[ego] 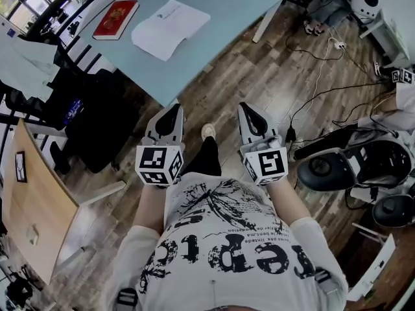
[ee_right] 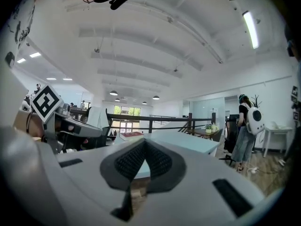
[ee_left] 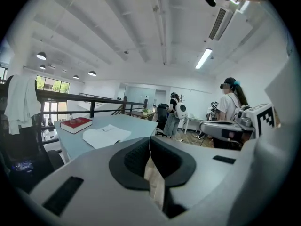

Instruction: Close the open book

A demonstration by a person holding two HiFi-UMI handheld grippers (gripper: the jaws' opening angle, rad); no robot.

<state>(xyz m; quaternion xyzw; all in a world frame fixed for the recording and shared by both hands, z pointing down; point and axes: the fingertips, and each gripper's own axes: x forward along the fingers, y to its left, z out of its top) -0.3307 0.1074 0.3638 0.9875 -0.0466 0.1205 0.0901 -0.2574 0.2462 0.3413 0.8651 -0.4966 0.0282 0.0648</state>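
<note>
Facing the pale blue table (ego: 246, 5) from well short of its near corner; finding the open book (ego: 170, 28) spread toward its far left end, ahead and leftward, nearer the left gripper (ego: 171, 111) than the right gripper (ego: 247, 108); holding both closed, empty.

The right gripper (ee_right: 144, 144) fills the lower frame, its dark ribbed fingers (ee_right: 160, 163) pressed together with nothing between them. Beyond their tips, a pale blue tabletop (ee_right: 188, 142) carries a red book (ee_right: 133, 134). A dark railing (ee_right: 164, 119) runs behind. At the far right stands a person with a white backpack (ee_right: 248, 126).
</note>
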